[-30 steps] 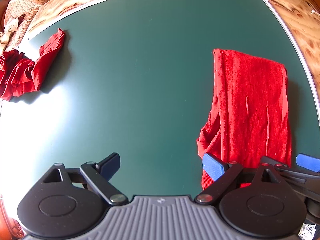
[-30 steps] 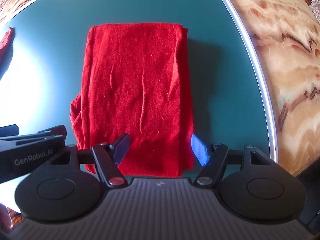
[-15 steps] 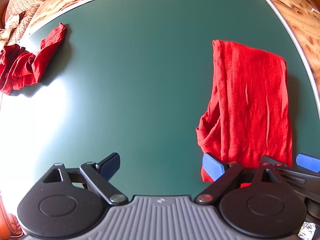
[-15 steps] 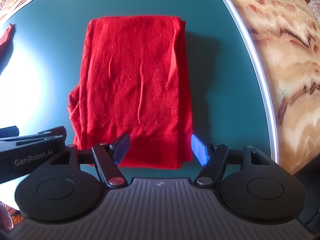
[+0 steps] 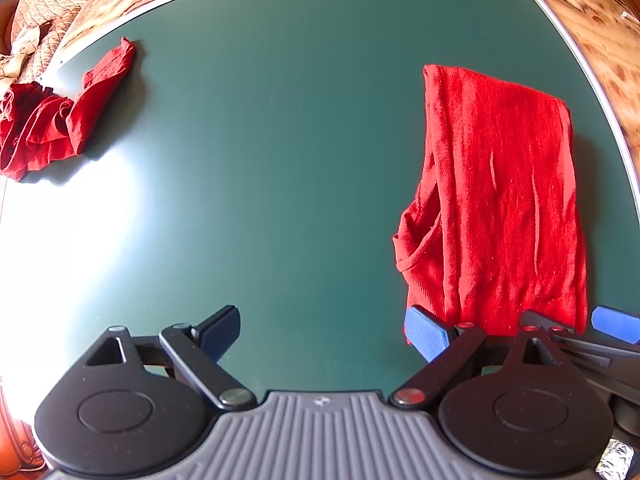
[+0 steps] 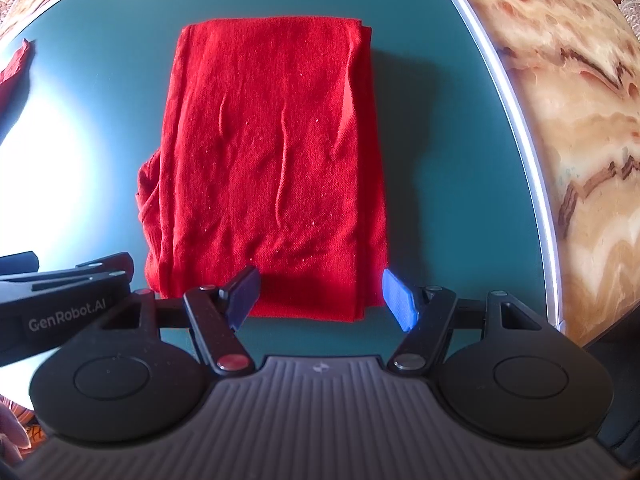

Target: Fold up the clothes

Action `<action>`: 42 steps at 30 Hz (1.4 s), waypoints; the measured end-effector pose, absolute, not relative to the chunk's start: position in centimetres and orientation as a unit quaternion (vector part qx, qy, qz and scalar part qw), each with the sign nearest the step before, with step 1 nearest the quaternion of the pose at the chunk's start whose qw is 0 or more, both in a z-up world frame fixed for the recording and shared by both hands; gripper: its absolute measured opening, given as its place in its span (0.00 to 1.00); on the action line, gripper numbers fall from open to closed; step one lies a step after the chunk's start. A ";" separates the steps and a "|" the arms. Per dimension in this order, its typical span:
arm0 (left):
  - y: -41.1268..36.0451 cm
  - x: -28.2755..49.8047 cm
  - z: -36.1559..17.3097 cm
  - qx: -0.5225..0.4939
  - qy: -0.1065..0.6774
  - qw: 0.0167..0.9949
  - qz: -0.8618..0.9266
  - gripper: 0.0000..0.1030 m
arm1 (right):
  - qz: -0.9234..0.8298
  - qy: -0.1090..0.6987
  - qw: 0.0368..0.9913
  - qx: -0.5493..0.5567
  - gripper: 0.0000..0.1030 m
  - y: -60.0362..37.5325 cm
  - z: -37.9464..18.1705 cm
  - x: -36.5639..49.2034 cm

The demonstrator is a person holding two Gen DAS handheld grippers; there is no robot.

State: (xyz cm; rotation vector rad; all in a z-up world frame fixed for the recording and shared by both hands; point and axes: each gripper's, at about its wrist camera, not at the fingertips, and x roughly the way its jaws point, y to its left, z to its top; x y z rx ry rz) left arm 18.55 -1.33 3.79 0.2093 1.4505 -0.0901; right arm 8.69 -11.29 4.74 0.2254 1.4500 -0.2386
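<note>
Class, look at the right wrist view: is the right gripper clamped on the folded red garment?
No: the right gripper stands open, its fingertips spread apart just short of the folded red garment.

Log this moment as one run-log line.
folded red knit garment flat on green tabletop | left gripper open, empty | right gripper open, empty

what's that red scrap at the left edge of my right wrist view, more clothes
observer: Yes, it is the tip of a crumpled red garment, unfolded, near the green table mat's far left edge.
operator: anything else over there
observer: A cream knitted fabric lies just beyond it, past the mat's edge.
operator: left gripper holding anything
observer: No, the left gripper is open, with only bare mat between its fingers.
</note>
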 end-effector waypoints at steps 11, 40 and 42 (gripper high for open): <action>-1.5 17.9 3.9 0.098 0.660 0.743 -0.039 0.91 | -0.107 0.658 0.738 0.103 0.74 -11.3 4.7 7.9; -2.4 16.0 4.0 0.106 0.657 0.746 -0.027 0.92 | -0.105 0.661 0.735 0.109 0.74 -12.3 2.9 6.8; -2.4 15.9 4.0 0.107 0.656 0.746 -0.027 0.92 | -0.105 0.662 0.734 0.110 0.74 -12.6 2.7 6.8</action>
